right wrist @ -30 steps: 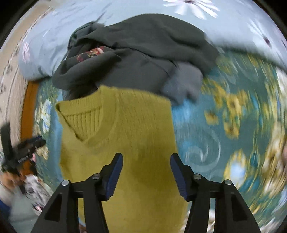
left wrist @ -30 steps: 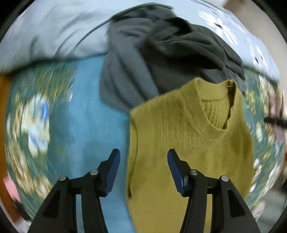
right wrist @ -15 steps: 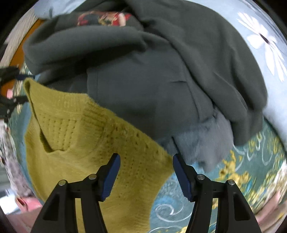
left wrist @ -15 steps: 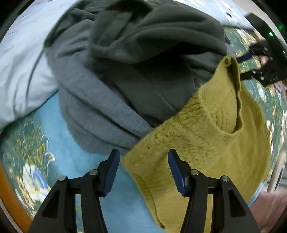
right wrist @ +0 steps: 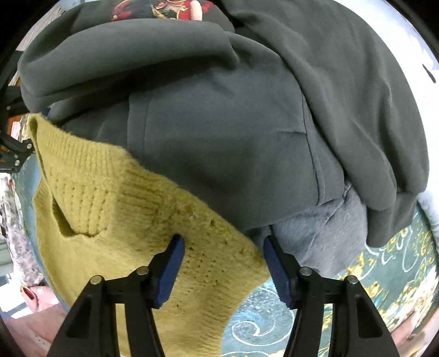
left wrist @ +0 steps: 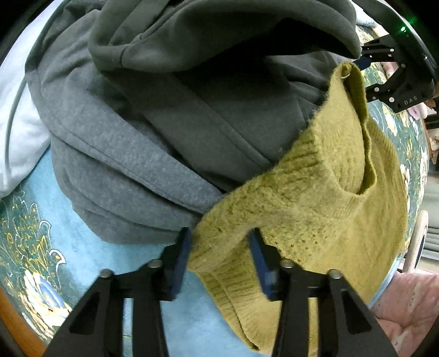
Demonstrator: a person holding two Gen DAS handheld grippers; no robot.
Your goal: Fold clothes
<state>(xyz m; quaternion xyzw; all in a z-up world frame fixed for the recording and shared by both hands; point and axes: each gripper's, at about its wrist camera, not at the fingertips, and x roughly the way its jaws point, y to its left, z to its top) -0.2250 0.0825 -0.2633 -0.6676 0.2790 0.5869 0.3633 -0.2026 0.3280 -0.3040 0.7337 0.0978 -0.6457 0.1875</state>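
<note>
The left gripper [left wrist: 219, 255] has its jaws apart with one shoulder corner of the yellow vest [left wrist: 315, 208] between the blue pads [left wrist: 179, 258]; the knit fills most of the gap and brushes the left pad, but the jaws are not pressed together on it. The right gripper [right wrist: 223, 261] stands wider, straddling the other shoulder corner of the vest [right wrist: 115, 219], with its left pad [right wrist: 170, 272] over the knit and its right pad at the vest's edge, beside a pale fleece fold [right wrist: 321, 236].

The vest lies flat with its ribbed collar away from both grippers, the neck opening slack and gaping. Its shoulder line runs against the foot of a heap of grey hoodies [left wrist: 192, 115], which rises just behind it and fills the upper part of both views [right wrist: 233, 123]; a red and gold printed patch [right wrist: 162, 8] shows at the top of the heap in the right view.

Everything rests on a blue cover [left wrist: 90, 252] patterned with teal and gold flowers [right wrist: 384, 263]. A white cloth [left wrist: 19, 137] lies at the left of the heap. In the left view the other gripper's black frame [left wrist: 395, 79] shows beyond the collar. An orange wooden edge [left wrist: 16, 321] borders the cover at lower left, and pink fabric [left wrist: 406, 310] lies past the cover at lower right.
</note>
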